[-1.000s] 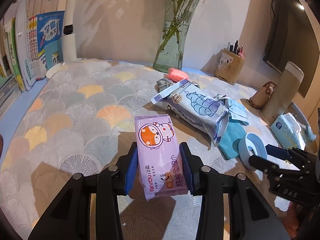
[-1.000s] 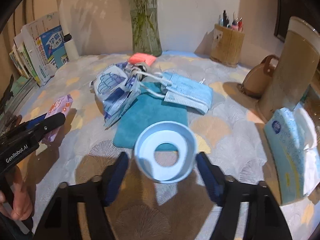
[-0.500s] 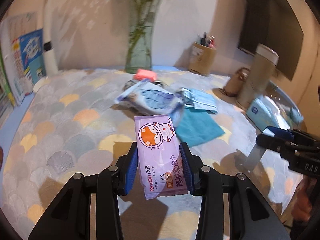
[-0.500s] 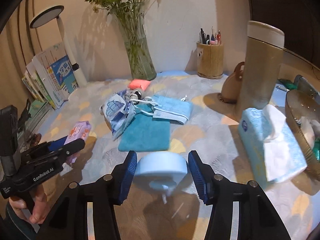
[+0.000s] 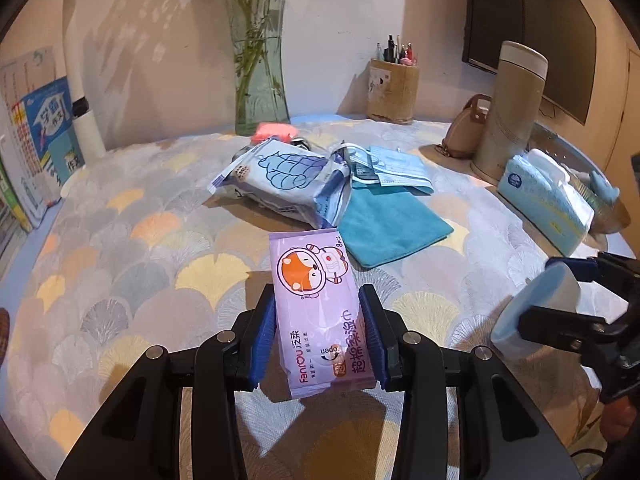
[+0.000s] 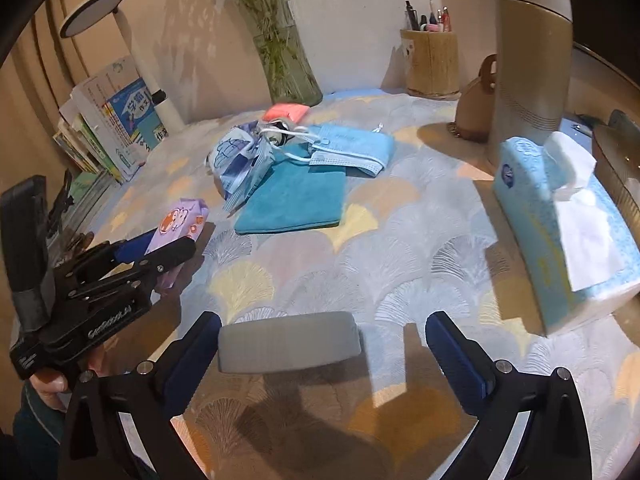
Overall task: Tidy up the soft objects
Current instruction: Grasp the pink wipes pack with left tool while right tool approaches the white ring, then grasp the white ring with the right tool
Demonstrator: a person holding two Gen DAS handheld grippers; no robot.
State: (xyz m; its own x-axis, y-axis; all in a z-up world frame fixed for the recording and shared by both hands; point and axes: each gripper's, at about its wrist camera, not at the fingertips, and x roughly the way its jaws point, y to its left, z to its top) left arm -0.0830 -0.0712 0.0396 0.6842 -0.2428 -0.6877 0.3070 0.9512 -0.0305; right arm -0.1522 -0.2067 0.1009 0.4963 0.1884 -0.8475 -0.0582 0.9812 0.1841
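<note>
You are carrying the purple wipes pack (image 5: pixel 320 308) clenched in your left tool (image 5: pixel 318 334), both blue pads pressing its sides, lifted over the patterned desk (image 5: pixel 132 248) just in front of the teal cloth (image 5: pixel 390 230). Your right tool (image 6: pixel 320 354) is standing spread wide, its jaws having just been opening; the pale blue tape roll (image 6: pixel 288 342) is sitting between them, against the left pad and clear of the right one, so it is released, not gripped.

To finish this step well, you are probably best drawing the right tool straight back so the left pad does not drag the roll. Keep the wipes pack level and gripped near its middle, since it is soft and sagging at the free end, and set it down beside the cloth, the face masks (image 5: pixel 394 168) and the blue-printed packet (image 5: pixel 288 180), not on top.

A second ago the roll was held flat with its hole showing; now it is edge-on. The pack is unchanged in its grip.
</note>
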